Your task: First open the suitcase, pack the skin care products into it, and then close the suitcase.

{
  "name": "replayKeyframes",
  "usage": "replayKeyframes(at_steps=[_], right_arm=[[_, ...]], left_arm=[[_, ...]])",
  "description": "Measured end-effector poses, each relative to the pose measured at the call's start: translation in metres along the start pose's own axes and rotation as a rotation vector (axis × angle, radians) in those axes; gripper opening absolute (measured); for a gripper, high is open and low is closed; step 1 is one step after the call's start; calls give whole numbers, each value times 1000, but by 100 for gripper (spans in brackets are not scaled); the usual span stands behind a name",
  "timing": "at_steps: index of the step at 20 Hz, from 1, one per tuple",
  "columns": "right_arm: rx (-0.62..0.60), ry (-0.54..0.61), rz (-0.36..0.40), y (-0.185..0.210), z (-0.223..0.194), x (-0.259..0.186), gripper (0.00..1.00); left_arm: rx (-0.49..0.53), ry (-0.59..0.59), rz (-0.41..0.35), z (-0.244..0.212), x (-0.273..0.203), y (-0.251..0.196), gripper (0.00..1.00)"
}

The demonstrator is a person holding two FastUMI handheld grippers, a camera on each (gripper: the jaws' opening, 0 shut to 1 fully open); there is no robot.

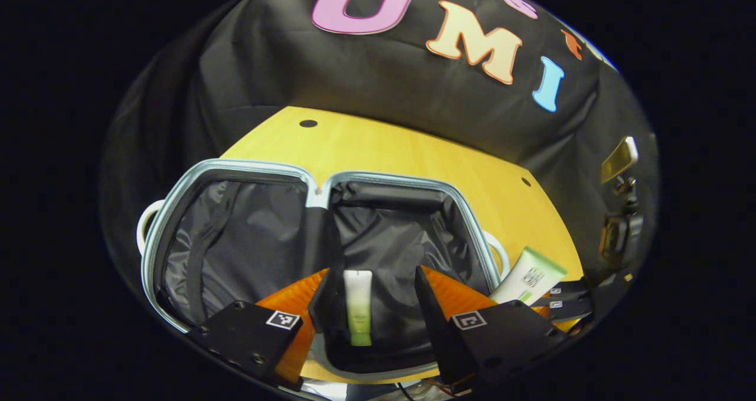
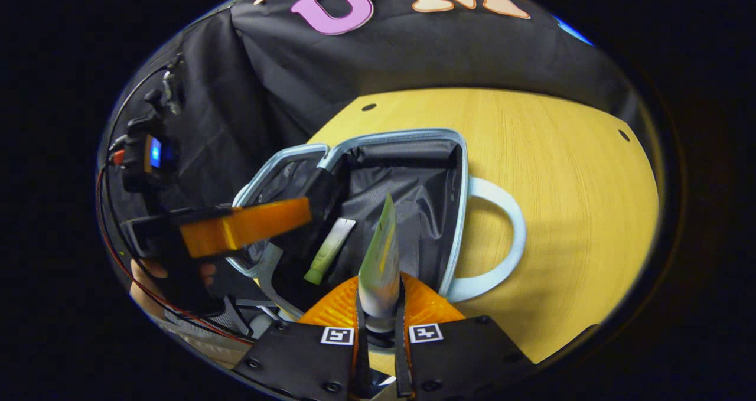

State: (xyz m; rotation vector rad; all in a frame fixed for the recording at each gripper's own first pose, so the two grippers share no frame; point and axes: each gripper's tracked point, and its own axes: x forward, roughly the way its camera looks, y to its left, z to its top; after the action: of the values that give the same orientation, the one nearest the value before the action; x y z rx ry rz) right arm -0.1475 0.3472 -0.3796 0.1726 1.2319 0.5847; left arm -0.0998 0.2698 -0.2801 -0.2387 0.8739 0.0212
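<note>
The suitcase lies open on the wooden table, both dark-lined halves facing up inside a pale blue rim. A white and green tube rests on the lining of the right half, also seen as the lying tube. My left gripper hovers over it, open, its fingers well apart on either side and not touching it. My right gripper is shut on a second white tube with a green end, held just above the near edge of the same half. That held tube shows at the suitcase's right side.
The yellow wooden table has bare room to the right of the suitcase. A white loop handle sticks out from the case's side. A hand holds the left gripper. Devices on stands stand by the cloth wall.
</note>
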Motion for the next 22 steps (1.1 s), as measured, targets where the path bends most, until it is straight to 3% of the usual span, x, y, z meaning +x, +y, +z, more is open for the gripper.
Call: replayKeyframes(at_steps=[3,4,6,7,10,12,13,17,22], right_arm=[[-4,15,-53,-3,-1,12,19],[-2,11,-60,-4,0,12,29],[18,-15,-39,5,9,13,36],[29,-32,-30,8,15,12,32],[51,-81,-12,15,28,10,91],[47,-132,-6,17,39,-1,92],[48,-157,-1,18,45,-5,98],[50,-234,-9,17,64,-21,98],[73,-299,-55,3,79,-39,98]], left_arm=[[-28,-38,57,12,-10,40,78],[-40,-49,83,16,-14,57,78],[-78,-75,145,23,-23,93,78],[-98,-100,179,29,-26,111,79],[-126,-149,271,41,-43,162,89],[-130,-174,332,50,-52,195,90],[-136,-182,359,53,-56,209,90],[-176,-181,444,58,-71,268,94],[-224,-105,491,40,-57,331,94]])
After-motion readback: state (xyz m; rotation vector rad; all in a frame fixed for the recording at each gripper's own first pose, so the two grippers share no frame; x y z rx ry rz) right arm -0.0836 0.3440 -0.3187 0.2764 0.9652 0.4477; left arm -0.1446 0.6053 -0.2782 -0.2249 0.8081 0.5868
